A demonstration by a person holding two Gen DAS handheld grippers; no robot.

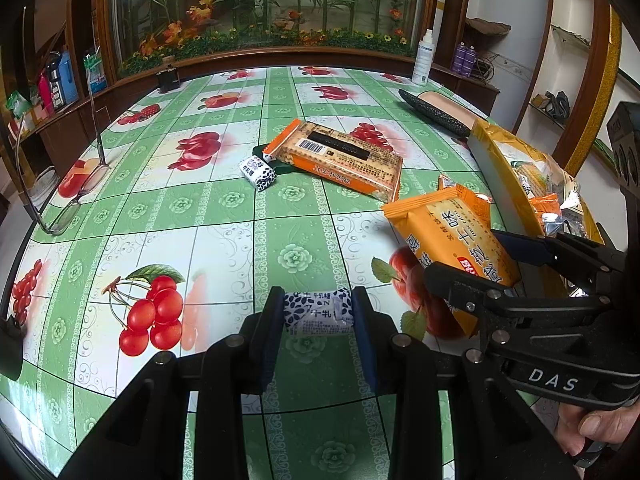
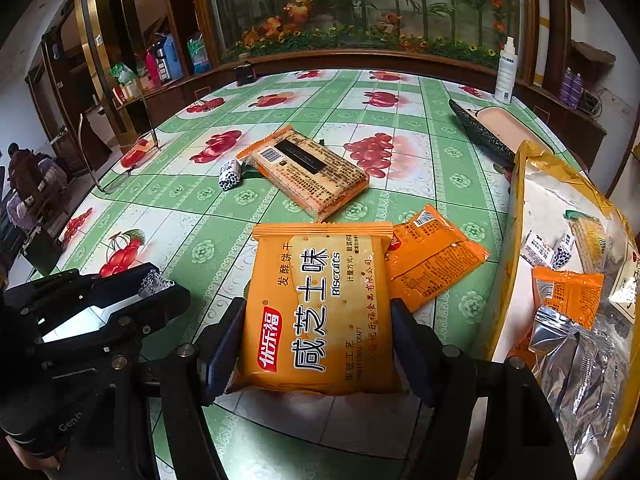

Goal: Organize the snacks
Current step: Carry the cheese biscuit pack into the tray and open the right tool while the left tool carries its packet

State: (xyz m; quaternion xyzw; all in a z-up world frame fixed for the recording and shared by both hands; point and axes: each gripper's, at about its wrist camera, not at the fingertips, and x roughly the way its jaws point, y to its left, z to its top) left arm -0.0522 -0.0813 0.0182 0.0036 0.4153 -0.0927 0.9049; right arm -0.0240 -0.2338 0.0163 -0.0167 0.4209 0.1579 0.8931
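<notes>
Left gripper [image 1: 318,316]: clamped on small blue-and-white wrapped candy [image 1: 318,314].
Right gripper [image 2: 320,344]: gripping wide orange biscuit packet [image 2: 320,308].
Risk: slick packet may slip free near yellow bag [image 2: 516,216].

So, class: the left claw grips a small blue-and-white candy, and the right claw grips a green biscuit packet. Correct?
Not quite. The biscuit packet in the right claw is orange, not green, as the right wrist view shows. The left claw does grip the candy.

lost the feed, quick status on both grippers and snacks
Left gripper shut on blue-white candy. Right gripper shut on orange biscuit pack. Yellow bag alongside, nothing blocking.
</notes>
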